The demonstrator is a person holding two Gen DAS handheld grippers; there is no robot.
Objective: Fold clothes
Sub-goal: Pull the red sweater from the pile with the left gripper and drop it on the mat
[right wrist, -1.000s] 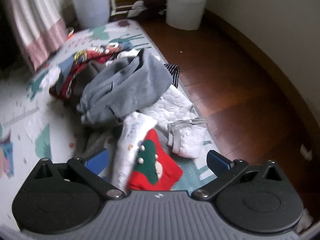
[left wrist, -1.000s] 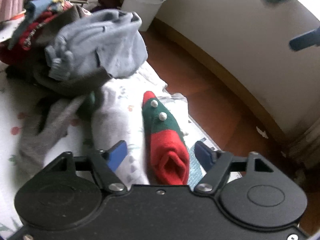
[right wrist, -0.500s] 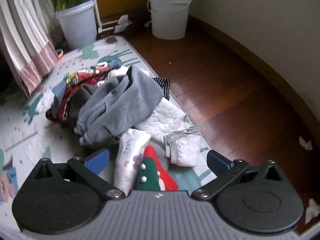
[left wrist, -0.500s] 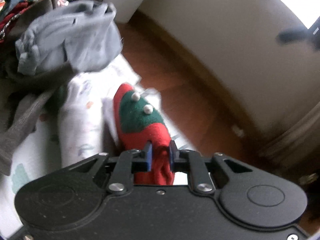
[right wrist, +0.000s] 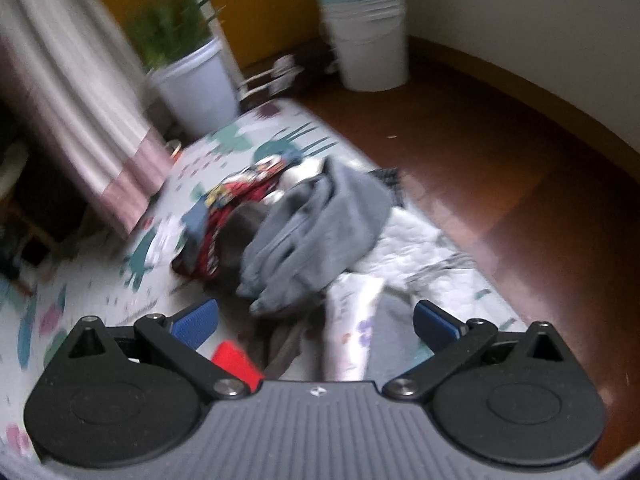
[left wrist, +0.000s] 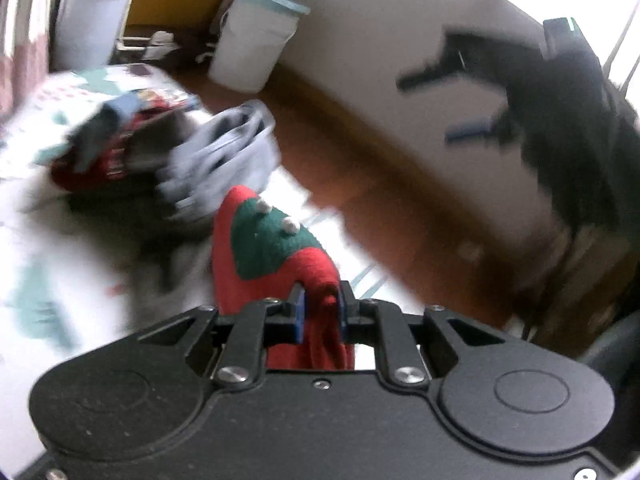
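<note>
My left gripper (left wrist: 320, 306) is pinched tight on the red knit garment with a green patch and small white pom-poms (left wrist: 276, 248), blue pads squeezing a bunched fold of the red fabric right at the tips. The rest of it stretches away from the jaws toward the clothes pile, lifted clear of the mat as far as I can tell, though the left wrist view is pretty smeared.

My right gripper (right wrist: 316, 322) has its jaws spread wide with nothing between the blue pads. It hangs over the heap, and a corner of the same red fabric (right wrist: 236, 362) pokes in just by its left finger.

The pile sits on the white play mat with teal and pink prints (right wrist: 100, 280): a grey sweatshirt-type garment (right wrist: 316, 232) on top, a red printed piece (right wrist: 236, 196) tucked behind it, a white quilted one (right wrist: 412, 248) toward the brown wooden floor (right wrist: 520, 184).

Behind all that there's a white bucket with a teal rim (right wrist: 368, 36), a white planter holding green grass-like leaves (right wrist: 192, 76) and a striped white-and-pink curtain (right wrist: 80, 120). In the left view I can also spot the right gripper (left wrist: 472, 100) as a dark blur up by the wall.
</note>
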